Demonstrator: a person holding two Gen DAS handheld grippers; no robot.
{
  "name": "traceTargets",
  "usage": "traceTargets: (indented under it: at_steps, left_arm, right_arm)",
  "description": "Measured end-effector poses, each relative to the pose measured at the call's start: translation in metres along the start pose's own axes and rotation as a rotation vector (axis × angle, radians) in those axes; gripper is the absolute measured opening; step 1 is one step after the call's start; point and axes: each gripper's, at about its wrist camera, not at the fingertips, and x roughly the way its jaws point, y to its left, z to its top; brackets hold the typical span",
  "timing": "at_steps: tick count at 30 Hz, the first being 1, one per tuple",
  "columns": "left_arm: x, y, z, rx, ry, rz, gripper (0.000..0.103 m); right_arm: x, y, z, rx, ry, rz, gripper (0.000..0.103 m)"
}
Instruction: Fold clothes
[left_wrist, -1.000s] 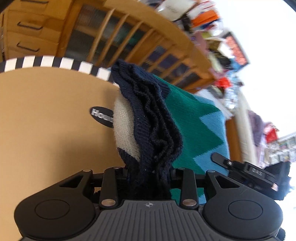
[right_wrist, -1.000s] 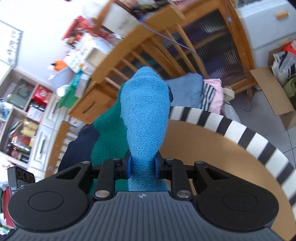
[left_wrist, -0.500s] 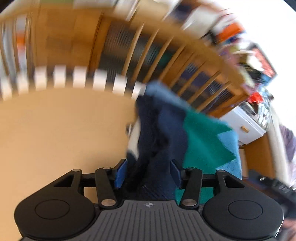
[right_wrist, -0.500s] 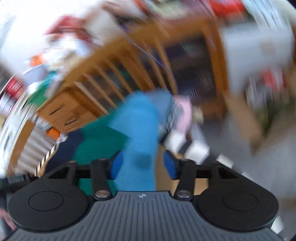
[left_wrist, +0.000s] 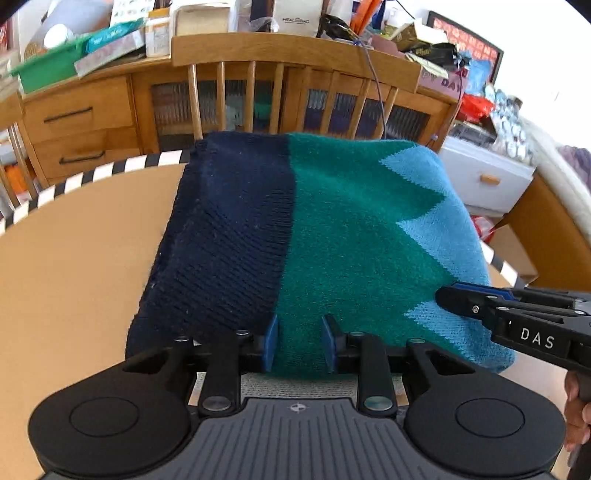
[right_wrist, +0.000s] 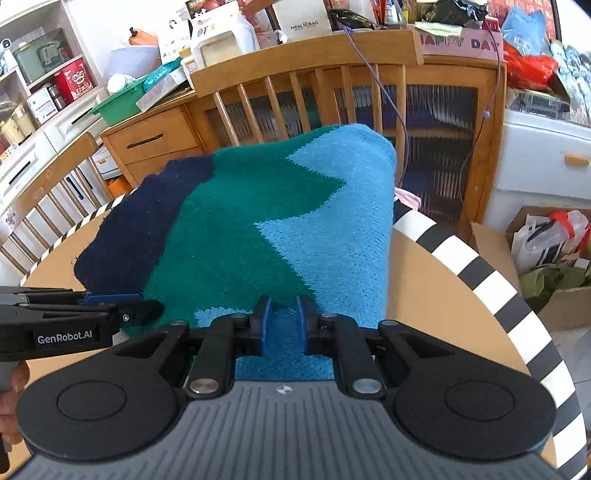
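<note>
Knitted wool in three colours, navy, green and light blue, made up the folded sweater (left_wrist: 332, 236) that lay spread on the round table (left_wrist: 74, 266). Taking the sweater as the landmark: the table's bare tan top showed to its left and right, and the black-and-white striped edge of the table curved round behind it. Beyond its far edge stood a wooden chair (left_wrist: 291, 70) with a slatted back, and behind that a wooden cabinet (left_wrist: 77, 122) piled with boxes and bags.

The left gripper (left_wrist: 299, 345) sat at the sweater's near edge, where the navy band met the green. Its blue pads stood either side of the green knit and its jaws were closing; the pads did not clearly press on the cloth. The right gripper (right_wrist: 282, 325) sat at the same near edge, further right, over the light-blue part. Its jaws were also closing, with blue knit between the pads but no clear pinch. In the left wrist view the right gripper reached in from the right above the light-blue corner. A cardboard box (right_wrist: 546, 258) stood on the floor to the sweater's right.
</note>
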Motion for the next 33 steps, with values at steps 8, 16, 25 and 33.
traceTargets:
  at_steps: [8,16,25,33]
  left_arm:
    - [-0.021,-0.011,0.005,0.056,-0.018,0.060,0.029]
    - [-0.099,-0.030,-0.027,0.097,-0.121,0.068,0.089]
    - [-0.124,-0.040,-0.061,0.072,-0.095,0.058,0.103]
    - [-0.135,-0.039,-0.060,0.048,-0.117,0.046,0.103]
  right_arm:
    - [-0.041,0.034,0.004,-0.084,-0.088,-0.080,0.031]
    - [-0.124,0.056,-0.034,-0.091,-0.170,-0.111,0.057]
    - [-0.161,0.064,-0.065,-0.083,-0.153,-0.104,0.079]
    - [-0.173,0.064,-0.064,-0.060,-0.162,-0.091,0.081]
